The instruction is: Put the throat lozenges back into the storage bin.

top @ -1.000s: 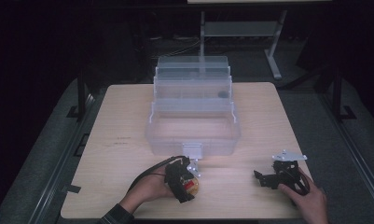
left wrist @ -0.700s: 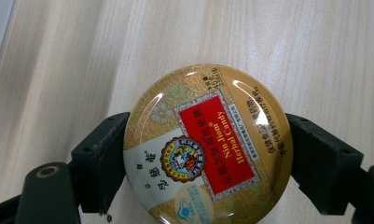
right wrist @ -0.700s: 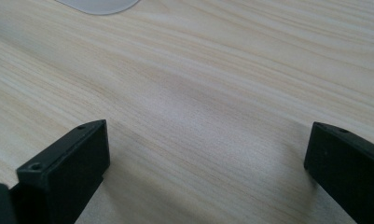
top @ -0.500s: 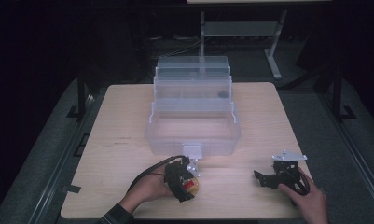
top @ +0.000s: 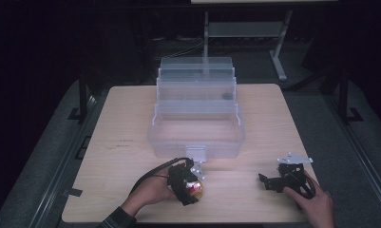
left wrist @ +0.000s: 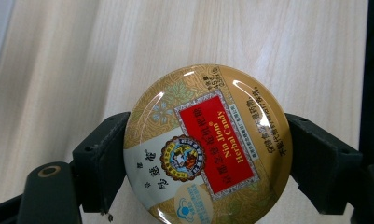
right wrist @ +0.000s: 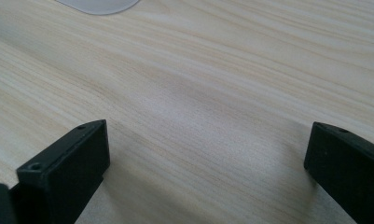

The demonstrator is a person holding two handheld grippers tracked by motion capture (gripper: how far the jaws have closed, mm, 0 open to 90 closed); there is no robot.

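A round gold candy tin (left wrist: 208, 147) with a red label sits between the two black jaws of my left gripper (left wrist: 205, 158), which press on its sides just above the wooden table. In the high view the left gripper (top: 190, 186) and the tin (top: 196, 189) are at the table's front, a short way in front of the clear plastic box (top: 197, 137). My right gripper (top: 271, 183) rests low over the table at the front right, held by a hand. Its jaws stand wide apart in the right gripper view (right wrist: 208, 168) with bare wood between them.
The clear tiered organiser box stands open in the table's middle, its trays stepping up toward the back, with a small dark item (top: 227, 96) in an upper tray. A latch tab (top: 196, 153) juts from its front wall. Dark floor and a metal stand (top: 278, 57) lie beyond the table.
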